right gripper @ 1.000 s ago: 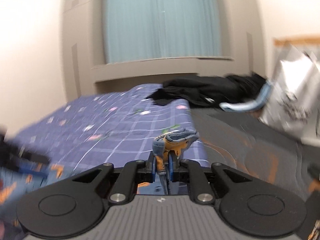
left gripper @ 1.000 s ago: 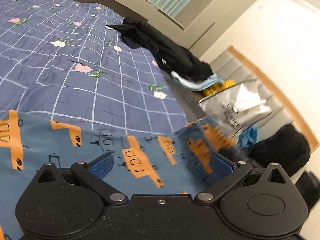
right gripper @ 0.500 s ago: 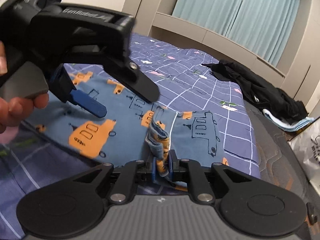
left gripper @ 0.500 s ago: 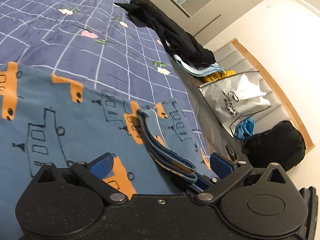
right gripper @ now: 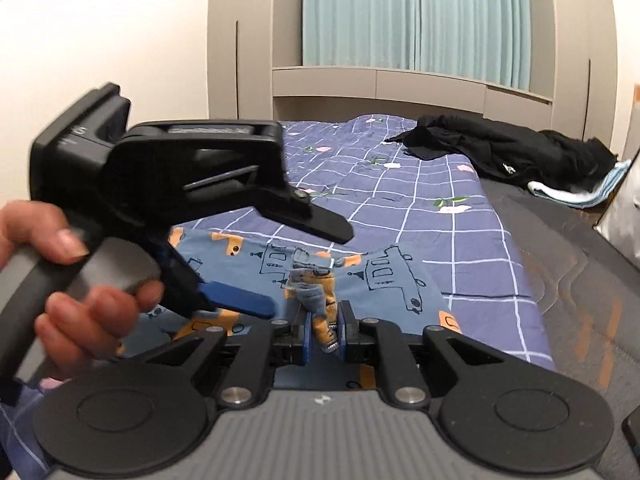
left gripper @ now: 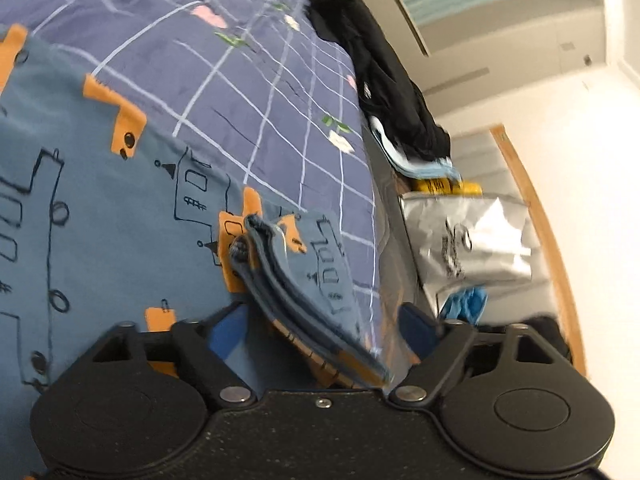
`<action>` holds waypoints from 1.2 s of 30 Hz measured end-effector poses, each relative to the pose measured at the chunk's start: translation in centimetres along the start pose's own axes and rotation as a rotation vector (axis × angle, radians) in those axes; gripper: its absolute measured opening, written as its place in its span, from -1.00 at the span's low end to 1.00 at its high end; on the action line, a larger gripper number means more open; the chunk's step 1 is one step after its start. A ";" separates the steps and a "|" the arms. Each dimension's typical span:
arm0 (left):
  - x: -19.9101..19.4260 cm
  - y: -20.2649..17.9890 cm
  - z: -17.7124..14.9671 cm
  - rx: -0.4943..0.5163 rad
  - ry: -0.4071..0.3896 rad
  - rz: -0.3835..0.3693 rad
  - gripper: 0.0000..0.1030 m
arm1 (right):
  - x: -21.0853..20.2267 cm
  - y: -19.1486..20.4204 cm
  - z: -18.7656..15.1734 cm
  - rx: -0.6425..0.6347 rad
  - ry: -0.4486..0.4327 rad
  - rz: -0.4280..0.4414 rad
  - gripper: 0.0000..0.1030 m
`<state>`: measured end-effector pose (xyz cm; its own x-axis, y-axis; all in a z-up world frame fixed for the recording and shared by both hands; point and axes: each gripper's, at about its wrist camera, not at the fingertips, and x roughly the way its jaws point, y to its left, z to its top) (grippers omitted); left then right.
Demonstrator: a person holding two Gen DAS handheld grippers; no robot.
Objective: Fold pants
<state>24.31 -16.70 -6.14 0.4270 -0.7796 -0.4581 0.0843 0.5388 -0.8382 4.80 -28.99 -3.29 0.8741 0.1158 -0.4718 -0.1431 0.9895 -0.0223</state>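
The blue pants (left gripper: 100,240) with orange vehicle prints lie spread on the checked purple bedspread (left gripper: 248,92). A thick folded edge of the pants (left gripper: 304,292) runs between the fingers of my left gripper (left gripper: 322,330). Its jaws are closing, and the blue pads (left gripper: 226,334) stand clear of the cloth on both sides. My right gripper (right gripper: 324,334) is shut on a bunched piece of the pants (right gripper: 316,292) that sticks up between its pads. In the right wrist view a hand (right gripper: 80,304) holds the left gripper (right gripper: 306,272) just left of that bunch.
Black clothing (right gripper: 516,152) and a light blue towel (right gripper: 576,192) lie at the bed's far right corner. Beside the bed sit a silver bag (left gripper: 476,240), a blue item (left gripper: 464,300) and a dark bag (left gripper: 548,332). A curtain (right gripper: 416,12) hangs behind.
The left gripper has sunk and rolled, and the folded edge now lies between its narrower jaws. The right gripper has carried its bunch of cloth sideways, close to the left gripper.
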 end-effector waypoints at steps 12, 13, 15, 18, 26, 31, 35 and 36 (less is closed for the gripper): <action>-1.1 -1.2 0.0 0.101 -0.089 0.101 -0.69 | -0.3 2.0 0.1 -0.061 -0.005 -0.027 -0.72; -1.4 -1.4 0.0 0.117 -0.095 0.107 -0.71 | -0.3 2.2 0.2 -0.063 -0.006 -0.026 -0.72; -2.1 -1.4 -0.1 0.140 -0.107 0.115 -0.74 | -0.5 2.7 0.3 -0.067 -0.009 -0.024 -0.72; -3.5 -1.3 -0.2 0.158 -0.132 0.126 -0.75 | -0.8 3.3 0.5 -0.045 -0.017 -0.010 -0.72; -8.2 -0.5 0.2 0.244 -0.202 0.205 -0.77 | -0.5 6.5 1.0 -0.004 -0.035 0.082 -0.72; -11.0 0.5 0.4 0.280 -0.230 0.233 -0.78 | 0.1 8.8 1.2 -0.007 -0.028 0.148 -0.72; -12.3 1.4 0.5 0.293 -0.242 0.261 -0.78 | 0.6 10.7 1.2 -0.032 -0.016 0.192 -0.72; -12.5 1.7 0.6 0.287 -0.242 0.266 -0.78 | 0.8 11.2 1.2 -0.040 -0.012 0.199 -0.72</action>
<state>19.64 -5.81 -1.65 0.6627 -0.5233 -0.5357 0.1746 0.8036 -0.5691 4.45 -17.75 -2.90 0.8320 0.3100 -0.4601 -0.3316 0.9428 0.0356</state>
